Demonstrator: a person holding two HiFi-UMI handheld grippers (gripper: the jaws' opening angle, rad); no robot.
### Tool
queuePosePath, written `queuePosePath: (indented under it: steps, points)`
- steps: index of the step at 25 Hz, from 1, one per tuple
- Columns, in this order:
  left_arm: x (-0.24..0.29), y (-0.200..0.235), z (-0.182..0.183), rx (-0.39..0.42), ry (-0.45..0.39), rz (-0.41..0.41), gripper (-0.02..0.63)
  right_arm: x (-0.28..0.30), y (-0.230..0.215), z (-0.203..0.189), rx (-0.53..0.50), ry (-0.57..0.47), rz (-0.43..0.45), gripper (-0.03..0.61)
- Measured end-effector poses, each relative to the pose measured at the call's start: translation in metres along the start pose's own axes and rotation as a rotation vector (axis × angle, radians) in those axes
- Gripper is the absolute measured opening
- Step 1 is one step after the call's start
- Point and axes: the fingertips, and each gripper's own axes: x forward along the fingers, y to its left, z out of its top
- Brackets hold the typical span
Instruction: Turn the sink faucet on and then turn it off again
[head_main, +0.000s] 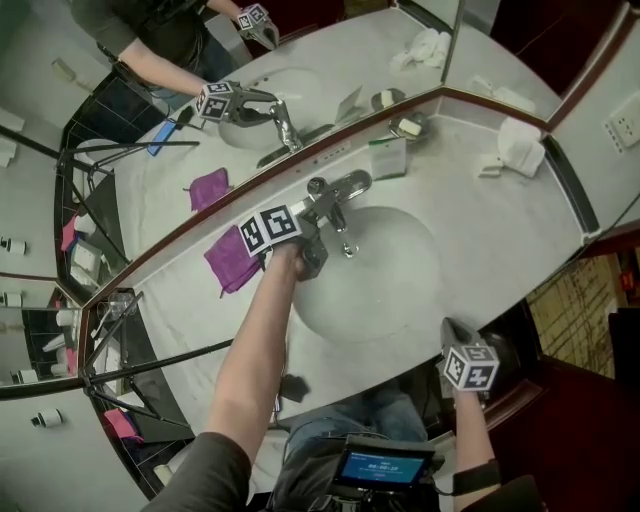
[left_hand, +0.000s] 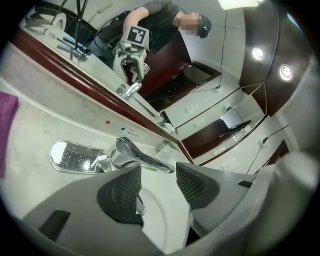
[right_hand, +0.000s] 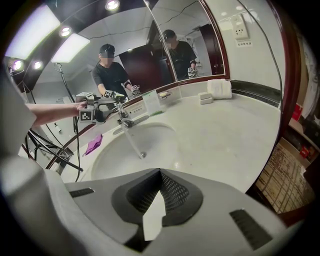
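The desk (head_main: 500, 230) is a pale stone slab with a curved front edge. A dark red-brown trim strip (head_main: 490, 103) borders its rear edge. Above the strip, a large mirror (head_main: 330, 60) covers the wall, and a second mirror panel (right_hand: 215, 30) adjoins it at an angle. A white wall socket (head_main: 617, 130) is mounted on the pale wall at the right end of the desk. Lighting consists of round recessed ceiling spots (left_hand: 258, 53) and a bright rectangular panel (right_hand: 70, 47). Black stand legs (head_main: 160, 360) occupy the left side. The floor (head_main: 575, 300) to the right appears to carry a tan patterned covering.
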Motion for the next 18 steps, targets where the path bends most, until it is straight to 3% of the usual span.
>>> queuePosePath:
  steps: [5, 18]
  points:
    - [0.009, 0.000, 0.004, -0.023, 0.016, -0.018, 0.218, 0.007, 0.001, 0.008, -0.003, -0.004, 0.004, 0.015]
    - [0.019, 0.005, 0.007, -0.206, -0.011, -0.087, 0.183, 0.013, 0.006, 0.011, -0.010, 0.001, 0.008, 0.015]
